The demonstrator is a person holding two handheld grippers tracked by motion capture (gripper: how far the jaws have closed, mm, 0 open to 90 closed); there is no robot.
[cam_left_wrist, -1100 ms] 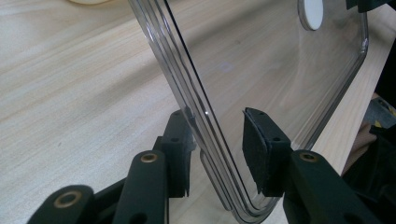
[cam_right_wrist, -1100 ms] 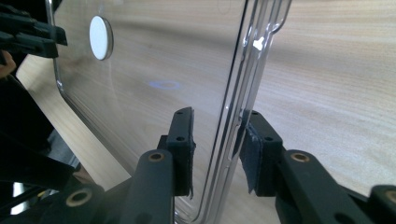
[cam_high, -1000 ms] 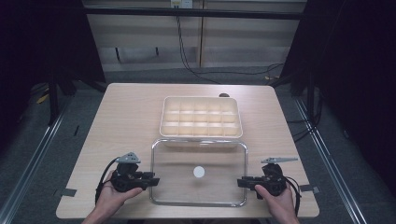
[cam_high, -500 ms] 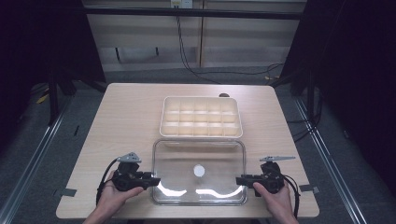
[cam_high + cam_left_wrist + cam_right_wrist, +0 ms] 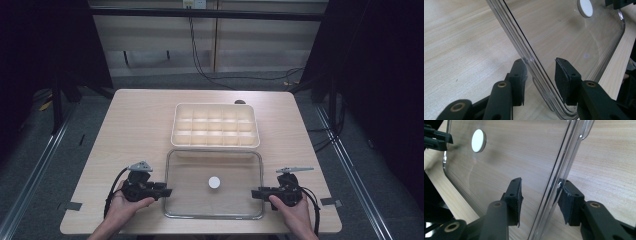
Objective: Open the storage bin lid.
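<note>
A clear lid [image 5: 214, 184] lies flat on the near part of the wooden table [image 5: 135, 125], between the 2 grippers. A small white round knob [image 5: 214, 182] sits in its middle. Just behind the lid stands a cream tray [image 5: 215, 125] split into many small boxes.

The left gripper [image 5: 161, 191] is at the lid's left edge, held by the person's left hand [image 5: 125, 202]. In the left gripper view its 2 black jaws stand open, 1 on each side of the lid's rim [image 5: 529, 60]. There is a gap between the right pad [image 5: 562, 80] and the plastic, and the left pad [image 5: 518, 78] is very close to the rim. It is not squeezing.

The right gripper [image 5: 260, 193] is at the lid's right edge, held by the right hand [image 5: 292, 212]. In the right gripper view its jaws are also open around the rim [image 5: 560, 173]. The right pad [image 5: 566, 200] seems to touch the rim, and the left pad [image 5: 515, 200] stays off it.
</note>
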